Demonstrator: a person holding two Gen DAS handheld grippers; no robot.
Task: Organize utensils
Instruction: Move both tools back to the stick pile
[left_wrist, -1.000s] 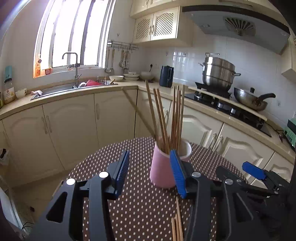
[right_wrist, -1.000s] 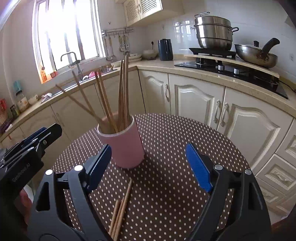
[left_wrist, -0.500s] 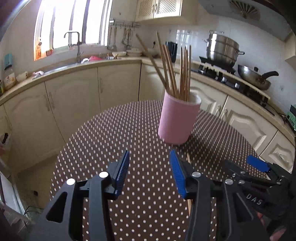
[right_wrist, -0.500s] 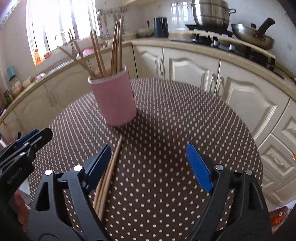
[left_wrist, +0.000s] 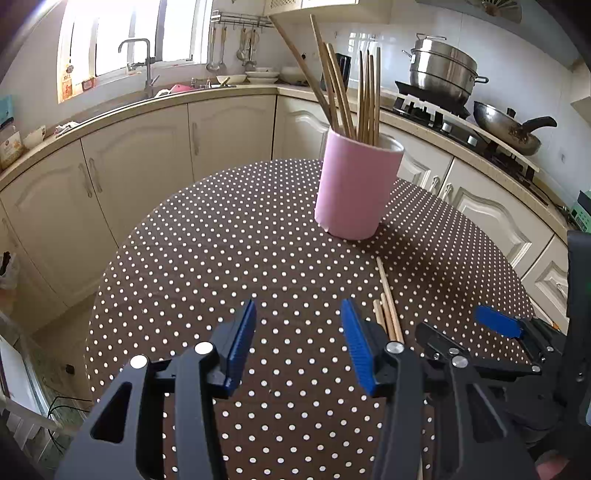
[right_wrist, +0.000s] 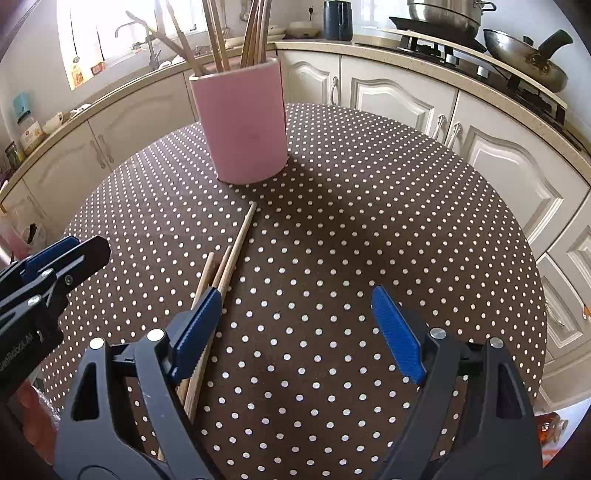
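A pink holder (left_wrist: 356, 188) (right_wrist: 243, 122) stands upright on the round brown dotted table (left_wrist: 221, 258) (right_wrist: 369, 184) with several wooden chopsticks (left_wrist: 365, 92) (right_wrist: 251, 33) in it. A few loose chopsticks (left_wrist: 386, 291) (right_wrist: 232, 251) lie on the cloth in front of it. My left gripper (left_wrist: 298, 310) hovers left of them, its jaws opening with nothing between them. My right gripper (right_wrist: 295, 295) is open wide and empty; its left finger covers the loose chopsticks' near part. Each view shows a finger of the other gripper, the right one's (left_wrist: 496, 325) and the left one's (right_wrist: 66, 254).
Cream cabinets (left_wrist: 140, 173) and a counter wrap around the table's far side. A sink with a tap (left_wrist: 142, 62) sits under the window. A steel pot (left_wrist: 443, 70), a wok (right_wrist: 532, 62) and a dark kettle (right_wrist: 338, 20) are on the counter.
Both grippers have sunk and tipped down toward the table. The holder now sits higher in both views, and the loose chopsticks have come into fuller view beside the fingers.
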